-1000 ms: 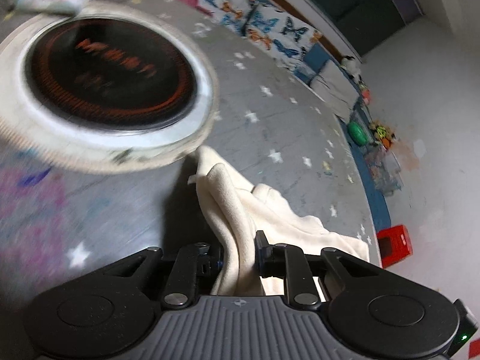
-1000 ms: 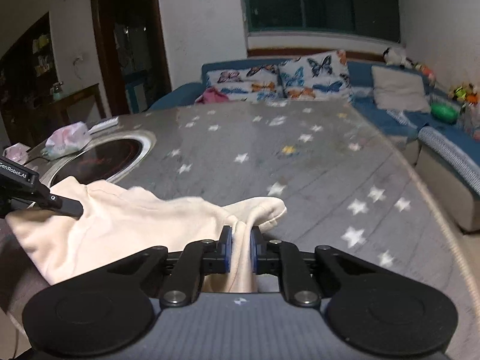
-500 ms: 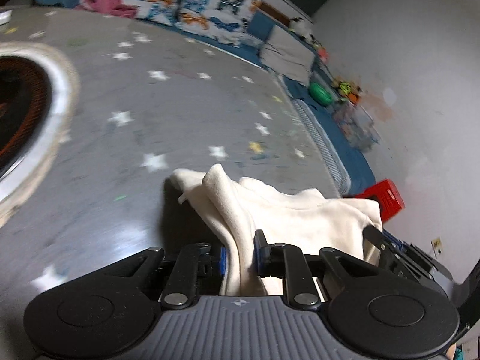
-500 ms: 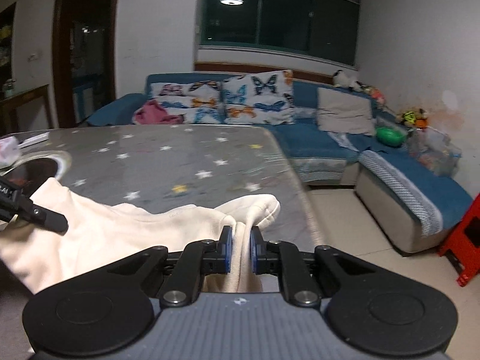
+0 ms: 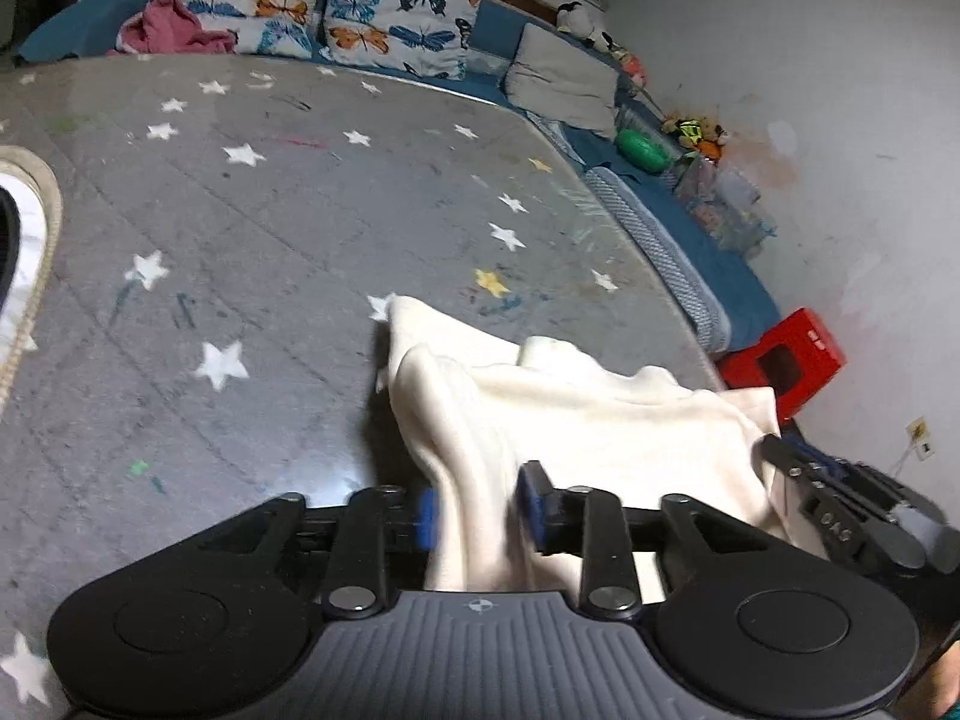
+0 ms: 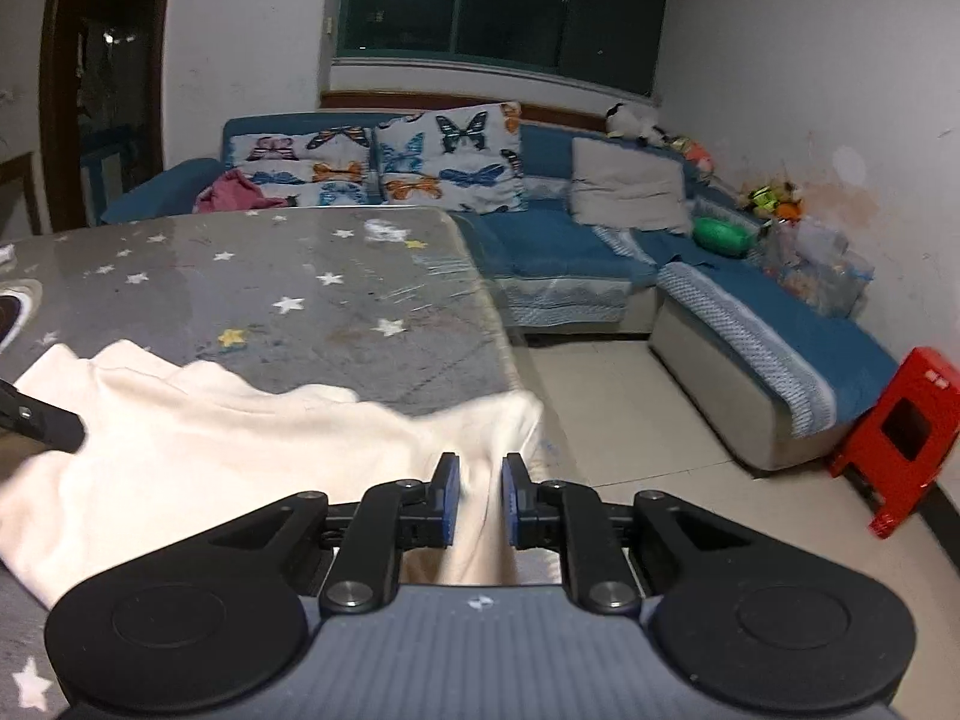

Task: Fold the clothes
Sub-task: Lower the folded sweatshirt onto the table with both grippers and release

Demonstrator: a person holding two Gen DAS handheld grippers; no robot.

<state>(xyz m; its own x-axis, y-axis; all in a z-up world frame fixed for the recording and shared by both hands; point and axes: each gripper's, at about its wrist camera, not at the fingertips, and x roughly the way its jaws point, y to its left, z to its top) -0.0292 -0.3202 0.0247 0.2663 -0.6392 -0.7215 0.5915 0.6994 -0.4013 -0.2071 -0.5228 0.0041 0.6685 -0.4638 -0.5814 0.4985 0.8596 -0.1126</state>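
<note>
A cream garment (image 5: pixel 600 420) lies spread near the right end of the grey star-patterned table (image 5: pixel 270 228). My left gripper (image 5: pixel 478 510) has a bunched fold of it between its blue pads, and the jaws are opening, their grip slack. In the right wrist view the garment (image 6: pixel 210 450) reaches the table's edge. My right gripper (image 6: pixel 480 498) pinches its corner there; its jaws are just starting to open, and cloth still fills the gap. The right gripper's finger (image 5: pixel 780 456) shows at the garment's far side, and the left gripper's finger (image 6: pixel 42 420) shows at the left.
A round induction hob (image 5: pixel 24 252) is set into the table at the left. Beyond the table stands a blue corner sofa (image 6: pixel 600 252) with butterfly cushions (image 6: pixel 444 162). A red plastic stool (image 6: pixel 900 426) stands on the tiled floor (image 6: pixel 630 408) beside the table's right edge (image 6: pixel 498 324).
Both grippers have carried the garment rightward along the table, away from the hob and toward the edge. The left jaws now stand wider around the fold; the right jaws are barely wider.
</note>
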